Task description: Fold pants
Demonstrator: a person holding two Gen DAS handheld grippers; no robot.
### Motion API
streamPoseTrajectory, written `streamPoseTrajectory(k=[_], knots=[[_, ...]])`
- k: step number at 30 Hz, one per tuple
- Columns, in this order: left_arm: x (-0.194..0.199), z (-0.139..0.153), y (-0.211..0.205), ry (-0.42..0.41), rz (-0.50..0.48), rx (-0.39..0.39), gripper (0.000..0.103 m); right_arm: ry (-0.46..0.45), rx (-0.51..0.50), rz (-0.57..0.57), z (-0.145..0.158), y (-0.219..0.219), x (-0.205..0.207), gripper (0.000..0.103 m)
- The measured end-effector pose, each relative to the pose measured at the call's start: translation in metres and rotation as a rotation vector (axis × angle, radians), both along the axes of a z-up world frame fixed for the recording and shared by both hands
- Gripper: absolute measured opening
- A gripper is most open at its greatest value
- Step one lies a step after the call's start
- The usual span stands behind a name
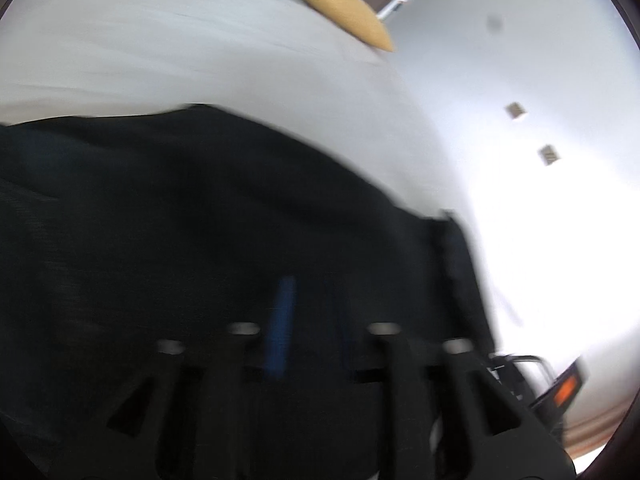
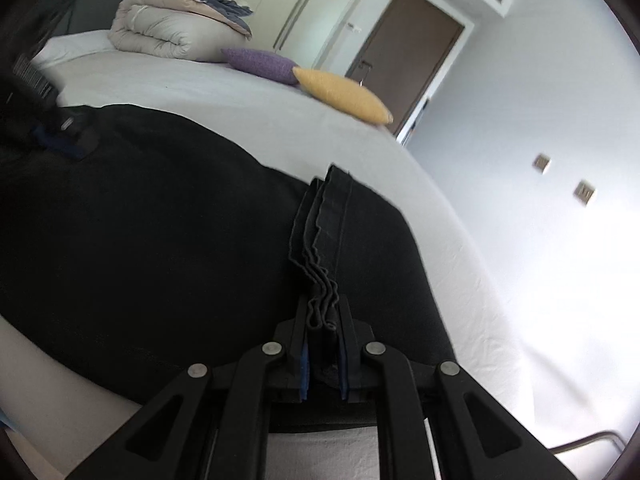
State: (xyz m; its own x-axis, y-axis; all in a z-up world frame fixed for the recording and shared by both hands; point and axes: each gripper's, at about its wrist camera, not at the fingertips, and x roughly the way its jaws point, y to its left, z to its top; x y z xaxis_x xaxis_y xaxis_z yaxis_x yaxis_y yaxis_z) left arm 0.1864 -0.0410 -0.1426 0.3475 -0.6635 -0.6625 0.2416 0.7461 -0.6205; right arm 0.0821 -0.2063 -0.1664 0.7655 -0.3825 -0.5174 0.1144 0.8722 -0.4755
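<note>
Black pants (image 2: 160, 232) lie spread across the white bed (image 2: 248, 104). My right gripper (image 2: 323, 316) is shut on a bunched stack of the pants' hem edges (image 2: 320, 240), held between its blue-padded jaws. The left wrist view is motion-blurred; the pants (image 1: 180, 220) fill its lower half. My left gripper (image 1: 308, 320) sits over the dark cloth with one blue pad (image 1: 282, 320) showing; whether it grips cloth is unclear. The other gripper (image 2: 60, 136) shows at the far left of the right wrist view, on the pants.
A purple cushion (image 2: 260, 64) and a yellow cushion (image 2: 344, 96) lie on the bed's far side, with a rolled beige duvet (image 2: 168, 28) behind. A brown door (image 2: 404, 52) and white wall (image 2: 520, 120) stand at the right. The bed's edge drops off at the right.
</note>
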Motion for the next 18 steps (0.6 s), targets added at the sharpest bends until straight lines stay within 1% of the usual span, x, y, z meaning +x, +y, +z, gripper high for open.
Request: streamPoseTrajectory(k=[1, 2, 3, 5, 8, 11, 14, 15, 16, 17, 18], knots=[[0.001, 0.005, -0.01, 0.012, -0.008, -0.021, 0.097, -0.009, -0.03, 0.013, 0.0, 0.006, -0.002, 0.012], [0.003, 0.009, -0.024, 0.026, -0.018, -0.065, 0.103, -0.015, -0.049, 0.025, 0.0, 0.01, -0.004, 0.012], [0.005, 0.01, -0.033, 0.041, -0.031, -0.09, 0.103, -0.027, -0.068, 0.038, -0.001, 0.015, -0.007, 0.012], [0.014, 0.005, -0.059, 0.126, -0.077, -0.115, 0.103, -0.046, -0.102, 0.057, -0.001, 0.022, -0.012, 0.012], [0.02, -0.002, -0.083, 0.193, -0.108, -0.104, 0.103, -0.084, -0.148, 0.093, 0.002, 0.035, -0.022, 0.013], [0.022, -0.003, -0.103, 0.213, -0.134, -0.084, 0.103, -0.106, -0.164, 0.13, 0.007, 0.045, -0.028, 0.013], [0.023, -0.001, -0.118, 0.213, -0.152, -0.033, 0.1, -0.103, -0.158, 0.169, 0.006, 0.054, -0.031, 0.013], [0.023, -0.001, -0.123, 0.211, -0.165, -0.019, 0.091, -0.102, -0.156, 0.177, 0.006, 0.056, -0.032, 0.013], [0.023, -0.001, -0.126, 0.213, -0.174, -0.009, 0.07, -0.103, -0.154, 0.188, 0.006, 0.059, -0.033, 0.013], [0.025, -0.004, -0.13, 0.221, -0.186, 0.003, 0.058, -0.107, -0.151, 0.194, 0.007, 0.06, -0.034, 0.013], [0.025, -0.005, -0.133, 0.234, -0.195, 0.013, 0.033, -0.11, -0.146, 0.199, 0.009, 0.061, -0.035, 0.013]])
